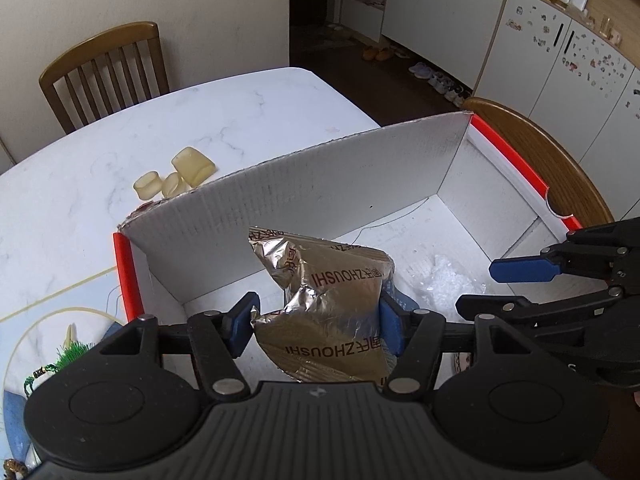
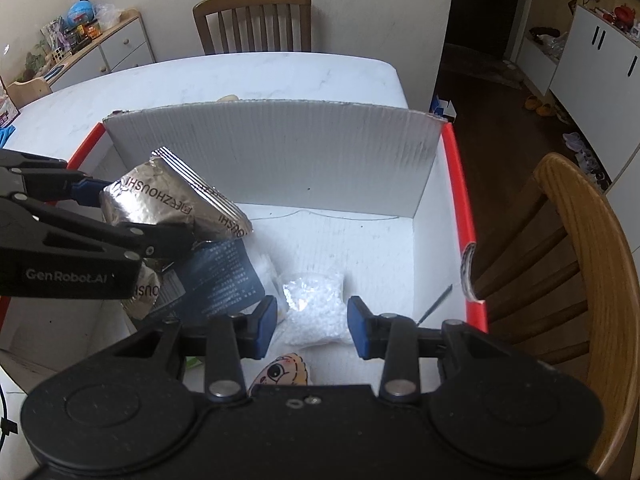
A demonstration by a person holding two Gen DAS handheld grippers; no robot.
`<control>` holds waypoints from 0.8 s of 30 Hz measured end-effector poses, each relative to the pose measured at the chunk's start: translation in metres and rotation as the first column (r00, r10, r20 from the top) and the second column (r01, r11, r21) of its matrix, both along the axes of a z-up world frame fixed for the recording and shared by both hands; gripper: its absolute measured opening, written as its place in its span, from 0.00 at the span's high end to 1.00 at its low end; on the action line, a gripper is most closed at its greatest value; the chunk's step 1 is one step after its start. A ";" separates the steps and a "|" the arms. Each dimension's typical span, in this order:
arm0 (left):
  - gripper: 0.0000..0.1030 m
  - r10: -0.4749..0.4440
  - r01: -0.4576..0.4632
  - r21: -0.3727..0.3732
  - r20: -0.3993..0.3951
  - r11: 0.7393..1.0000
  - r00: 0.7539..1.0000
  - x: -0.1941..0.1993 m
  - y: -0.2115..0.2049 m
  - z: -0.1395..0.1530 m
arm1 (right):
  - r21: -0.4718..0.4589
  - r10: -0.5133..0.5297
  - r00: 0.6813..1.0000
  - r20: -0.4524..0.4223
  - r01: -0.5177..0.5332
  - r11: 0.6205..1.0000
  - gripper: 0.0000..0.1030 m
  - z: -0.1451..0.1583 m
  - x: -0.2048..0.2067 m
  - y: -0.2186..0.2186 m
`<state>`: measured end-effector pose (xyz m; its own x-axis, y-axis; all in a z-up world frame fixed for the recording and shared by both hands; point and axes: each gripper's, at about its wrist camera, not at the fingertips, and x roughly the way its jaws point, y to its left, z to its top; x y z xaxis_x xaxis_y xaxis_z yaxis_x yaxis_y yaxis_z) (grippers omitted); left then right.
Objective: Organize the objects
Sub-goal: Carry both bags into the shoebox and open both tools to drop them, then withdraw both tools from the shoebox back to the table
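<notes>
My left gripper (image 1: 316, 326) is shut on a silver-gold foil pouch (image 1: 328, 312) and holds it over the open white box (image 1: 320, 184) with red edges. The pouch also shows in the right wrist view (image 2: 160, 204), with the left gripper (image 2: 120, 216) clamped on it. My right gripper (image 2: 312, 326) is open and empty, low inside the box above a clear bag of white pellets (image 2: 316, 304). A dark blue packet (image 2: 224, 276) lies under the pouch. The right gripper also shows at the right of the left wrist view (image 1: 492, 284).
The box sits on a white marble table (image 1: 160, 128). Three yellowish translucent caps (image 1: 176, 176) lie beyond the box's back wall. A cartoon sticker item (image 2: 284, 372) lies at the box's near side. Wooden chairs stand behind (image 2: 252, 20) and to the right (image 2: 580, 264).
</notes>
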<state>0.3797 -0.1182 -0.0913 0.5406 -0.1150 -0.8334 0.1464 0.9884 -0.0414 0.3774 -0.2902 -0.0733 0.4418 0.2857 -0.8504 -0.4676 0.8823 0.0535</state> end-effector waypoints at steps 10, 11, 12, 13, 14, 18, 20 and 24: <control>0.28 -0.011 0.012 -0.022 0.032 1.000 0.999 -0.010 0.004 0.008 | 0.035 0.022 1.000 -0.019 -0.022 0.999 0.57 0.001 -0.006 -0.004; 0.24 -0.012 0.013 -0.023 0.036 1.000 0.999 -0.011 0.004 0.010 | 0.038 0.025 1.000 -0.017 -0.024 0.999 0.56 0.002 -0.008 -0.004; 0.22 -0.014 0.015 -0.026 0.040 1.000 0.999 -0.013 0.005 0.012 | 0.041 0.027 1.000 -0.014 -0.026 0.999 0.56 0.003 -0.009 -0.005; 0.22 -0.018 0.019 -0.029 0.045 0.999 0.999 -0.014 0.005 0.013 | 0.044 0.028 1.000 -0.010 -0.027 0.999 0.55 0.005 -0.011 -0.005; 0.22 -0.022 0.023 -0.030 0.048 0.999 0.999 -0.016 0.005 0.015 | 0.047 0.027 1.000 -0.007 -0.027 0.999 0.55 0.006 -0.012 -0.005; 0.22 -0.033 0.035 -0.037 0.067 0.999 0.997 -0.025 0.006 0.023 | 0.060 0.017 1.000 0.001 -0.017 0.998 0.55 0.012 -0.017 -0.008; 0.22 -0.034 0.037 -0.040 0.077 0.999 0.996 -0.030 0.007 0.027 | 0.067 0.012 1.000 0.006 -0.012 0.998 0.54 0.016 -0.020 -0.009; 0.22 -0.035 0.040 -0.052 0.095 0.998 0.995 -0.041 0.010 0.035 | 0.084 0.003 1.000 0.024 -0.005 0.996 0.54 0.026 -0.029 -0.010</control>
<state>0.3391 -0.1081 -0.0567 0.6111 -0.1801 -0.7708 0.1889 0.9788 -0.0789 0.3486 -0.3002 -0.0471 0.4606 0.3575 -0.8125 -0.4727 0.8735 0.1164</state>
